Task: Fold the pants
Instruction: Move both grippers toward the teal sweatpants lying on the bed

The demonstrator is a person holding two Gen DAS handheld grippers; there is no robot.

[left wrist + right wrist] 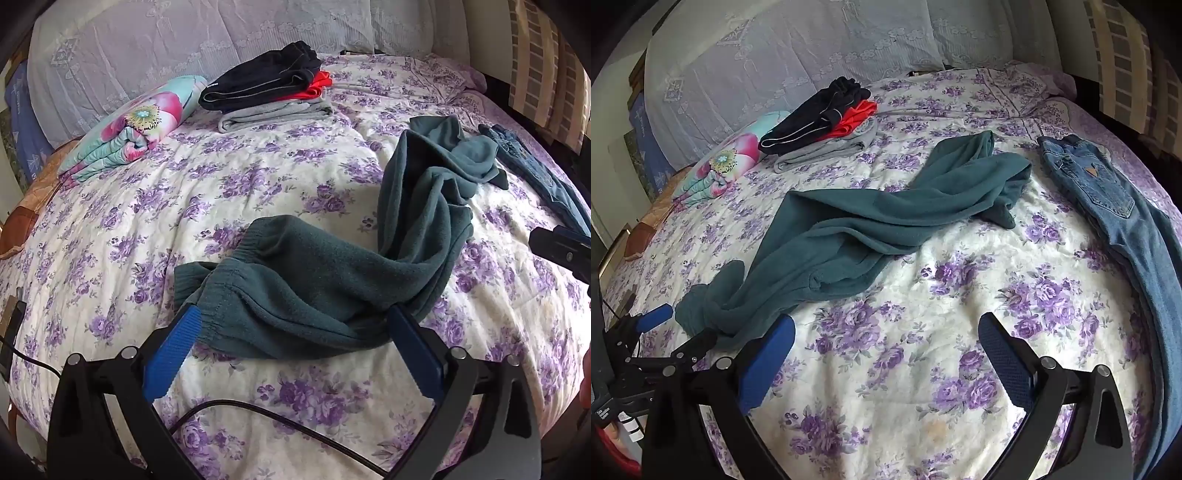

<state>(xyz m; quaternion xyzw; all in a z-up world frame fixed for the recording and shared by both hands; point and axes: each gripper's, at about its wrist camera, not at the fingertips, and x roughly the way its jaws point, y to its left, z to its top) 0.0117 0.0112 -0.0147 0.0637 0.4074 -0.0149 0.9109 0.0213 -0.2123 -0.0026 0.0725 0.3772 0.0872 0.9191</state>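
Bed: your quilted cover [960, 295] is cream with purple roses, puffy and rumpled.
Headboard side: lace-draped pillows [184, 48] at twelve o'clock.
Teal pants [332, 284]: soft fleece, twisted, ribbed waistband sitting between your left claw's pads.
Left claw [291, 325]: spread wide, not pinching.
Right claw [886, 332]: spread wide over bare quilt.
Folded stack [820, 122]: black, red, grey at eleven o'clock.
Jeans [1108, 199]: stiff denim at two o'clock.

Dark teal pants [332, 280] of thick, matt, fuzzy fleece lie on a soft quilted cotton-like bedspread [258, 184] printed with purple flowers. Beside the pants, blue jeans [1108, 199] of coarse denim. Gripper fingers [775, 354] carry blue ribbed pads, possibly rubber, on matt black plastic.
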